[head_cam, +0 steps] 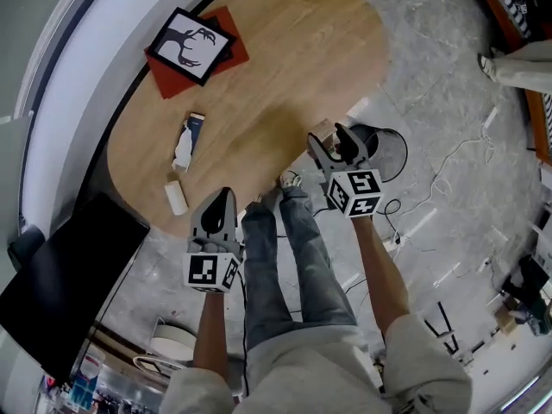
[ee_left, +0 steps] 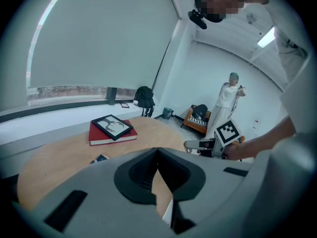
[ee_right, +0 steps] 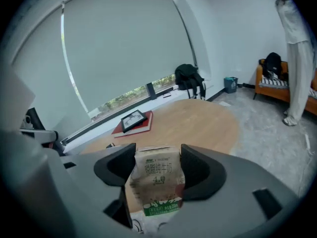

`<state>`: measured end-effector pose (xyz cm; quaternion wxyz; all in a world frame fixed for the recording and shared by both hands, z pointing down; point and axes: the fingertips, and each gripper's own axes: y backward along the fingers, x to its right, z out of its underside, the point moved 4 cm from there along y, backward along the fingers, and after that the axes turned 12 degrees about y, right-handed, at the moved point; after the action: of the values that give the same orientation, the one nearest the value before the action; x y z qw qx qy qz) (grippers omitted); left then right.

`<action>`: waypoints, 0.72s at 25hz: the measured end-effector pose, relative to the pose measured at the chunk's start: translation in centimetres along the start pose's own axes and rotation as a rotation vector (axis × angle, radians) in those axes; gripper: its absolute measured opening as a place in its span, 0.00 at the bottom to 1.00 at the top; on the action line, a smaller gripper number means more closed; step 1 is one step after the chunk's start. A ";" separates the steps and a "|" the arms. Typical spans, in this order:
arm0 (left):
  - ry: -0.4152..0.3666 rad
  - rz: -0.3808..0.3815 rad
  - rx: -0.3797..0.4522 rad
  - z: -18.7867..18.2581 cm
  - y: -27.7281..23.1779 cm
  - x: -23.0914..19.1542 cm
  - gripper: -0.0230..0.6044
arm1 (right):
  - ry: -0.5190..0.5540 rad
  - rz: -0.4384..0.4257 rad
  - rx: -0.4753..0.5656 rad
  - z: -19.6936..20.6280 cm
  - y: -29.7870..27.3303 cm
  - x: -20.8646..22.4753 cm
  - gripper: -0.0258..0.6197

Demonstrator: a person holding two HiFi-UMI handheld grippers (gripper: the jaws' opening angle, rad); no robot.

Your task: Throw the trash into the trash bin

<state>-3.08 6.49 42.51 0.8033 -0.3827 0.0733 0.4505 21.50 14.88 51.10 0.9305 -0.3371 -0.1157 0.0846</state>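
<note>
My right gripper (head_cam: 333,143) is shut on a small brown milk carton (ee_right: 157,185), held upright between its jaws over the table's near right edge. Just right of it on the floor stands a black wire trash bin (head_cam: 390,152). My left gripper (head_cam: 221,198) is shut with nothing in it, hanging over the near edge of the wooden table (head_cam: 293,67). On the table lie a crumpled white paper with a blue packet (head_cam: 186,141) and a small white piece (head_cam: 176,197), both just beyond the left gripper.
A red book with a framed picture (head_cam: 191,47) lies at the table's far left. A black panel (head_cam: 62,290) stands at the near left. Cables (head_cam: 448,172) trail over the grey floor. A person in white (ee_left: 228,102) stands far off by an orange sofa (ee_left: 198,118).
</note>
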 end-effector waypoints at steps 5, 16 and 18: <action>-0.051 0.068 -0.035 0.1 -2.6 3.8 0.07 | -0.072 0.163 -0.030 4.5 5.6 6.6 0.51; -0.176 0.252 -0.167 2.3 -8.6 11.7 0.07 | -0.286 0.489 -0.066 14.4 15.2 17.8 0.51; -0.205 0.294 -0.197 2.7 -9.5 12.9 0.07 | -0.323 0.531 -0.055 15.4 16.2 18.5 0.51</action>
<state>11.22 14.08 43.61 0.6910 -0.3967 0.0017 0.6043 33.72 40.93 55.03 0.8360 -0.3627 -0.1722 0.3740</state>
